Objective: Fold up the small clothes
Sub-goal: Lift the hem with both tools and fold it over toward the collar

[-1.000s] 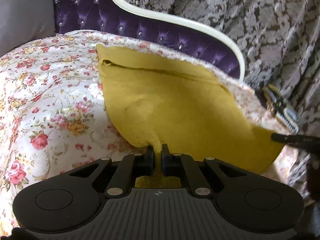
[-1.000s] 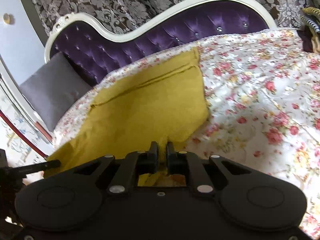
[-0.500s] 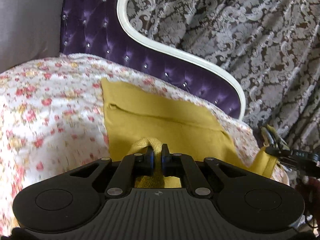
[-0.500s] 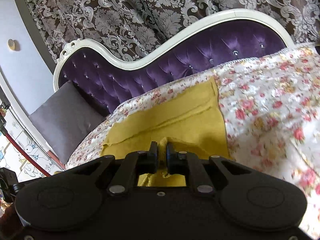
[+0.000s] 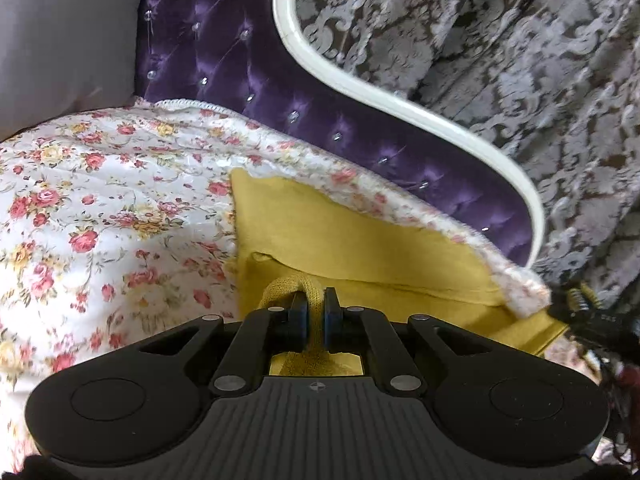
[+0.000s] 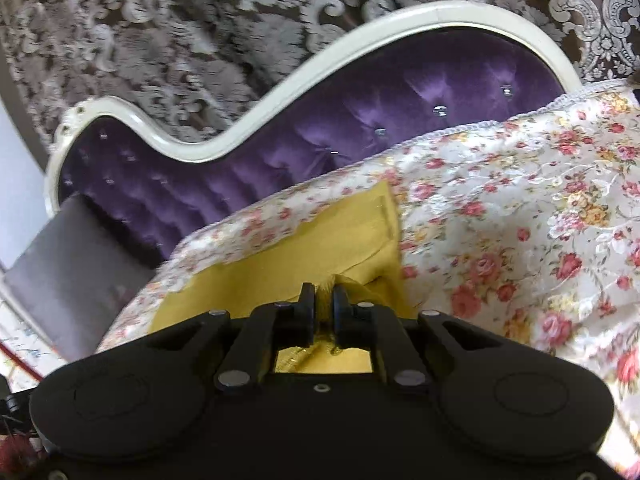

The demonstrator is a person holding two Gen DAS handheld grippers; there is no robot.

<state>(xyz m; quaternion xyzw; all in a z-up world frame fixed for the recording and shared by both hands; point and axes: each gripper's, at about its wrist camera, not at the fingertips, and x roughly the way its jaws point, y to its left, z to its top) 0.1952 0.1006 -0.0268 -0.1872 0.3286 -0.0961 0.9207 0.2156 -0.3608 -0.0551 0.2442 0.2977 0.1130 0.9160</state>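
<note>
While pinched in both jaws — mustard garment [image 5: 360,248], floral bedspread [image 5: 100,200]

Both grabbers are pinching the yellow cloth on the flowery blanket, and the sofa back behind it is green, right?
Not quite. The sofa back is purple, not green, as the right wrist view shows. The rest holds: the left gripper and the right gripper each pinch the yellow cloth, which lies on the flowery blanket.
</note>
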